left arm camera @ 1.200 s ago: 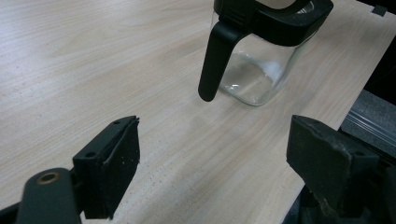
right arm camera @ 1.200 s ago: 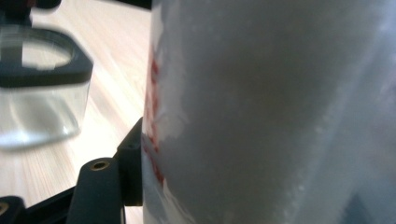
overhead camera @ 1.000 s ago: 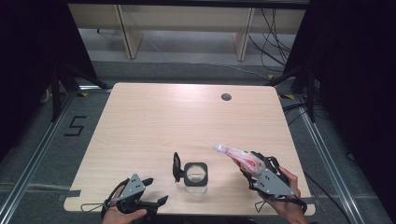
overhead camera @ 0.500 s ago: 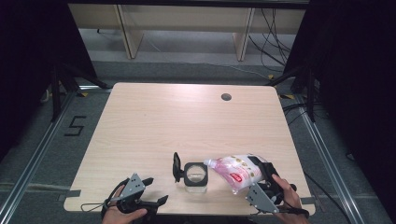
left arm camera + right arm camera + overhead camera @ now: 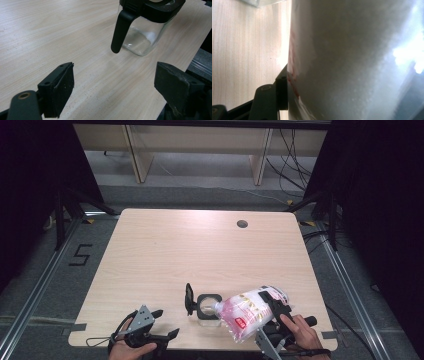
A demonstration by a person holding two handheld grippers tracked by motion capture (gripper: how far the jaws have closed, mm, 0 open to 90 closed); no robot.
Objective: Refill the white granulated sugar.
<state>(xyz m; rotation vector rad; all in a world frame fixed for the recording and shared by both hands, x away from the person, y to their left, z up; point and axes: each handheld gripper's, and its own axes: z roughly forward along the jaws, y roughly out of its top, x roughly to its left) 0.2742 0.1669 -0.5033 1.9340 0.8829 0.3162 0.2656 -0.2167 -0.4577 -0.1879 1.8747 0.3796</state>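
Note:
A clear glass jar point(image 5: 207, 311) with a black rim and its lid flipped up stands near the table's front edge. It appears in the left gripper view as jar point(image 5: 145, 32) with a black handle hanging down its side. My right gripper point(image 5: 267, 322) is shut on a pink and white bag point(image 5: 247, 312) of white grains, tilted with its mouth at the jar's rim. The bag point(image 5: 357, 60) presses against the left pad in the right gripper view. My left gripper point(image 5: 160, 325) rests open at the front left, its jaws wide apart and nothing between them point(image 5: 113, 95).
The light wooden table point(image 5: 200, 250) has a round cable hole point(image 5: 242, 224) at the back right. Grey floor and shelf legs lie beyond the far edge. Dark curtains stand at both sides.
My right gripper has swung the bag leftward and tipped it down so its mouth reaches the jar's rim. The left gripper has stayed put.

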